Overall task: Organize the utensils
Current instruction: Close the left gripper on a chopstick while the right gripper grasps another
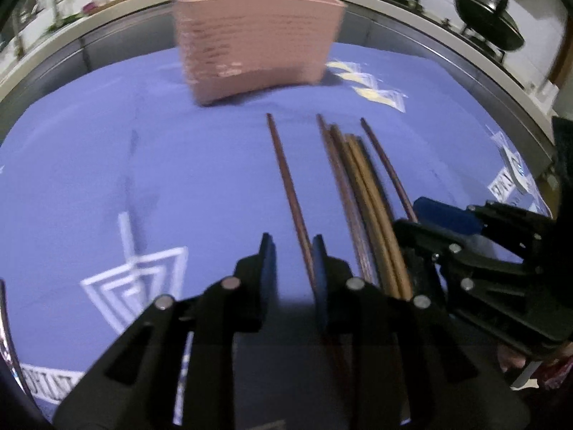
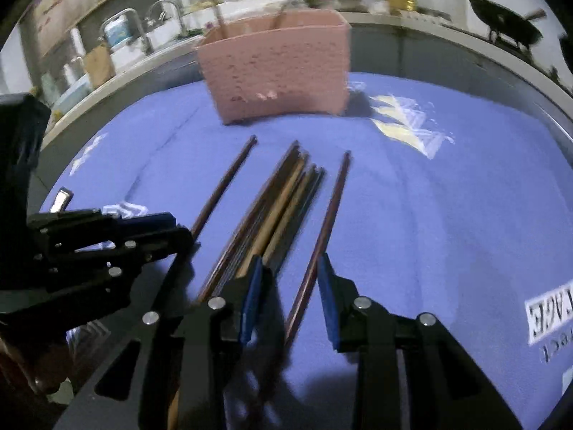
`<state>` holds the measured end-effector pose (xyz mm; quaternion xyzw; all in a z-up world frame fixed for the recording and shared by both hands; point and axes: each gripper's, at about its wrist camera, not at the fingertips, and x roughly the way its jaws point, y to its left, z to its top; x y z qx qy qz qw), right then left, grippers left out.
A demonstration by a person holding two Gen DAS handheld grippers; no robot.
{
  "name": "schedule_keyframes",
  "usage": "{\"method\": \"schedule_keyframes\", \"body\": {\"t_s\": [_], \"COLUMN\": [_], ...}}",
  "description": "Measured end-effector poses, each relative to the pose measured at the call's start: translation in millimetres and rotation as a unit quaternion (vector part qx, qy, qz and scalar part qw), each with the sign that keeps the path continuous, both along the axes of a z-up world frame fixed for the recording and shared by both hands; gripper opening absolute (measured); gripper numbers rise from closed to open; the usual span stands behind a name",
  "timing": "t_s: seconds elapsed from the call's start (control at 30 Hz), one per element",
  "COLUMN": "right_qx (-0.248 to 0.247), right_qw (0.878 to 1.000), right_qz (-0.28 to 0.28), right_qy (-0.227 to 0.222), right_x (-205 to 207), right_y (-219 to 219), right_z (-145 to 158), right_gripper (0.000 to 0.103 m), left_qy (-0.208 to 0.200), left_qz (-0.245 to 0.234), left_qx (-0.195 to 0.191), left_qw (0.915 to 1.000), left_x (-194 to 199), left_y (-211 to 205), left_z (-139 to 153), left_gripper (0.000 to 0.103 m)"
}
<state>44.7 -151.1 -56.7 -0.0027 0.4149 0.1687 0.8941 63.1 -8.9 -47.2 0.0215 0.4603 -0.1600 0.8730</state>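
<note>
A pink utensil holder [image 1: 258, 39] [image 2: 279, 71] stands at the far side of the blue cloth. Before it lie several chopsticks: a bundle [image 1: 358, 186] [image 2: 275, 208] with one dark chopstick on each side. My left gripper [image 1: 293, 251] [image 2: 175, 227] is open around the left single chopstick [image 1: 286, 186] [image 2: 222, 186], which lies close to its right finger. My right gripper [image 2: 290, 268] [image 1: 408, 215] is open around the right single chopstick [image 2: 329, 215] [image 1: 386, 168], which lies on the cloth near its right pad. Both views are motion-blurred.
The blue cloth [image 1: 125, 179] [image 2: 447, 233] carries white printed patterns and lettering. Behind it runs a counter edge with a sink and bottles [image 2: 118, 36] on the left and dark woks [image 1: 490, 25] [image 2: 501, 25] on a stove at the right.
</note>
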Motion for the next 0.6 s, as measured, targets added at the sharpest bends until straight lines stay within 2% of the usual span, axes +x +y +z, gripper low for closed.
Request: {"method": "schedule_keyframes", "body": {"t_s": [0.13,0.23,0.4,0.6], "right_qx": [0.004,0.026,0.03,0.011], "right_qw": [1.0,1.0,0.999,1.0], "right_qz": [0.02,0.006,-0.028,-0.006], "right_qy": [-0.005,-0.004,0.0,0.02], "right_x": [8.4,9.3,10.7,9.2], "right_y": [18.1,6.3,-18.2,-3.9], "right_z": [-2.6,2.7,9.7,-2.4], "right_gripper": [0.033,0.033,0.033,0.033], "left_qy": [0.003,0.006,0.002,-0.006], "left_qz": [0.027,0.028,0.018,0.022], "left_qx": [-0.005,-0.005,0.006,0.019], "left_qw": [0.9996,0.9996,0.9998,0.9996], "left_x": [-3.6,-5.1,2.3,14.2], "left_y": [27.4,35.2,29.3,19.7], "left_z": [0.7,1.7,2.4,2.4], "left_gripper": [0.027,0.027,0.029,0.029]}}
